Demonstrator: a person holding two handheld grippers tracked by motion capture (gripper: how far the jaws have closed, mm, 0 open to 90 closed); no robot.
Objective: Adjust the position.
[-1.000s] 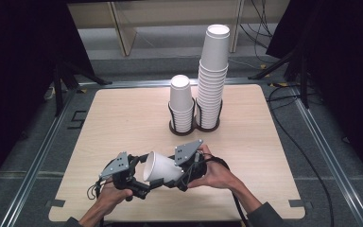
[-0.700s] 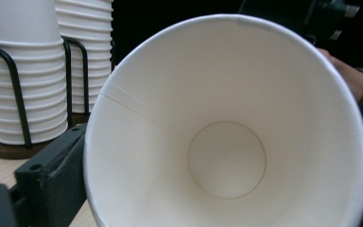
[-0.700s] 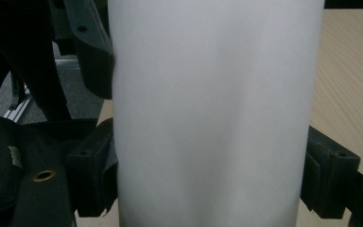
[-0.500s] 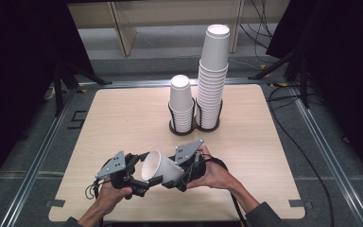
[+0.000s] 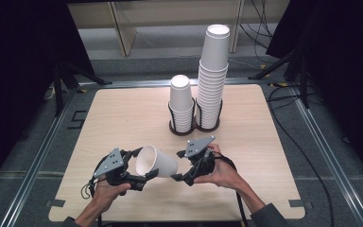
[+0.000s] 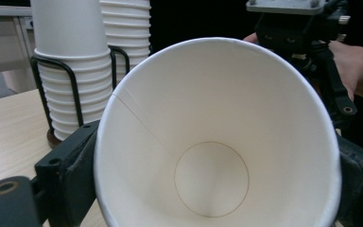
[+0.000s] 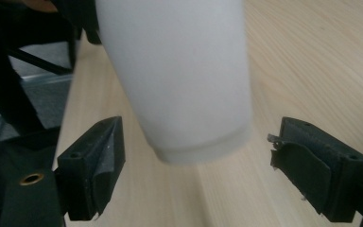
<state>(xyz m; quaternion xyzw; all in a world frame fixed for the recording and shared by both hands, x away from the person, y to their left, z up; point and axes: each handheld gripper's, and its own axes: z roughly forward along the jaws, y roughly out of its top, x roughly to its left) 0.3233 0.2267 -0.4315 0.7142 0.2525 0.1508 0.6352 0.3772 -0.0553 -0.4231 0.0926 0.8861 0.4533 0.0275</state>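
One cup point(image 5: 155, 161), light, thin-walled, crushable: left gripper point(image 5: 144, 166) jaws just closed, clamped at rim; right gripper point(image 5: 183, 166) jaws apart around base.

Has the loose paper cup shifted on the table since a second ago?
No. The paper cup lies at the same spot against the cup holder, between the left gripper, whose jaws have just closed on it, and the right gripper.

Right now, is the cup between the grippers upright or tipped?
Tipped: the paper cup lies sideways, mouth toward the left gripper, whose view looks straight down to its bottom.
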